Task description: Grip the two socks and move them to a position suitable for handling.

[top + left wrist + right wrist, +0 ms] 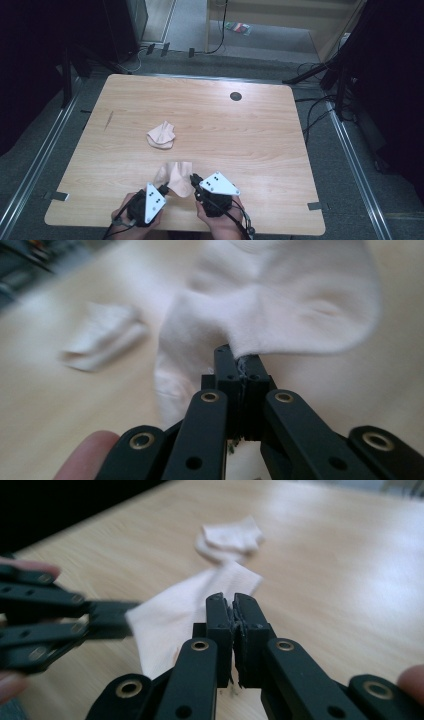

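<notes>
Pinching a thin bit of edge, the left gripper (239,360) has its jaws closed on the near sock (280,305), with frayed threads showing at the bite; the right gripper (234,605) also has its jaws pressed together, and from its own view I cannot tell whether cloth is caught between them or merely lies behind. In the high view the left gripper (164,189) and right gripper (195,179) sit at either side of that pale sock (177,176), at about 6 o'clock on the wooden table (250,135), close to its near edge. The hold looks slight: a sharp pull apart could slip the fabric free or snag the knit, and a drop this near the edge might go off the table. The second sock (161,136) lies crumpled toward 12 o'clock from the grippers, well apart. Open wood spreads toward 3 and 9 o'clock, with a small dark round fitting (235,96) far off at 1 o'clock
</notes>
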`<state>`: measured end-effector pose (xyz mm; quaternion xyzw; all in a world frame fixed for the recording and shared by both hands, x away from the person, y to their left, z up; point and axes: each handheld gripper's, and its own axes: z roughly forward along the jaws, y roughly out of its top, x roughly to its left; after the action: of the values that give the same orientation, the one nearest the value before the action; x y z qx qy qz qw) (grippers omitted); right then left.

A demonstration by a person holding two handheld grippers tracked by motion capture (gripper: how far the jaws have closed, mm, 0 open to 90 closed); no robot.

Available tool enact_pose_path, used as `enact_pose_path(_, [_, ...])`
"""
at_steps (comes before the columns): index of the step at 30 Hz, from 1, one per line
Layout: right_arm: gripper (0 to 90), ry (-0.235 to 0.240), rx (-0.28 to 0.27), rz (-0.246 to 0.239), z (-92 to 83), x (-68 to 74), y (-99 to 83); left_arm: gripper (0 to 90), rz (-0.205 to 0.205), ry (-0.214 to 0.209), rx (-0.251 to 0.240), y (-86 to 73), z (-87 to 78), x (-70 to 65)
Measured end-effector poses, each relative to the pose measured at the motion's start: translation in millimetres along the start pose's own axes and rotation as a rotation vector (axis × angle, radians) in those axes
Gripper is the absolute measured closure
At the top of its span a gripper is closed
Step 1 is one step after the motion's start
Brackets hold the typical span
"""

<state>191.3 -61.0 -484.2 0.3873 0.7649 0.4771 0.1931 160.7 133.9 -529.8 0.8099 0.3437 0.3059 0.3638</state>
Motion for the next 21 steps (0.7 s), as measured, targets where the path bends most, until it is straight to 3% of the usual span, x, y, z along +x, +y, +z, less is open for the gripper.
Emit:
enact_pose_path(1, [87.8, -0.015, 0.027, 0.006, 3.0, -5.9, -4.4, 89.6, -0.019, -0.059, 0.023, -3.0, 6.6, -2.5])
enact_pose_path(3, [87.8, -0.039, 0.08, 0.019, 7.9, -19.4, -12.7, 80.4, -0.073, -0.17, 0.046, -7.3, 16.6, -3.9])
enact_pose_path(4, [87.8, -0.039, 0.08, 0.019, 7.9, -19.4, -12.7, 72.9, -0.073, -0.17, 0.046, -7.3, 16.6, -3.9])
enact_pose_path(5, [87.8, -0.051, 0.101, 0.03, 9.4, -26.4, -16.3, 72.9, -0.107, -0.228, 0.05, -8.3, 20.2, -2.5])
enact_pose_path(6, [87.7, -0.08, 0.142, 0.032, 11.9, -41.6, -23.0, 62.6, -0.129, -0.29, 0.022, -8.4, 19.2, 1.5])
enact_pose_path(8, [87.3, -0.121, 0.153, 0.027, 11.4, -51.0, -27.1, 58.9, -0.132, -0.347, -0.041, -7.9, 13.9, 12.0])
enact_pose_path(10, [80.5, -0.135, 0.164, 0.017, 10.9, -59.5, -30.3, 54.2, -0.149, -0.341, -0.068, -7.9, 10.5, 22.9])
enact_pose_path(11, [73.3, -0.135, 0.16, 0.027, 9.6, -63.3, -31.2, 52.0, -0.176, -0.333, -0.08, -8.5, 9.5, 30.7])
enact_pose_path(13, [67.1, -0.167, 0.137, 0.067, 4.6, -71.2, -31.7, 51.0, -0.247, -0.291, -0.077, -11.4, 9.9, 47.1])
enact_pose_path(14, [67.1, -0.167, 0.137, 0.067, 4.6, -71.2, -31.7, 51.5, -0.247, -0.291, -0.077, -11.4, 9.9, 47.1])
enact_pose_path(15, [63.7, -0.172, 0.116, 0.142, -1.8, -80.6, -32.0, 53.6, -0.34, -0.233, -0.056, -16.6, 12.9, 62.0])
enact_pose_path(17, [63.3, -0.173, 0.125, 0.188, -5.0, -86.0, -33.7, 55.7, -0.405, -0.22, -0.045, -20.4, 16.6, 69.5])
enact_pose_path(21, [54.5, -0.097, 0.187, 0.253, -0.5, -87.9, -42.6, 58.3, -0.461, -0.242, -0.003, -20.9, 29.0, 72.3])
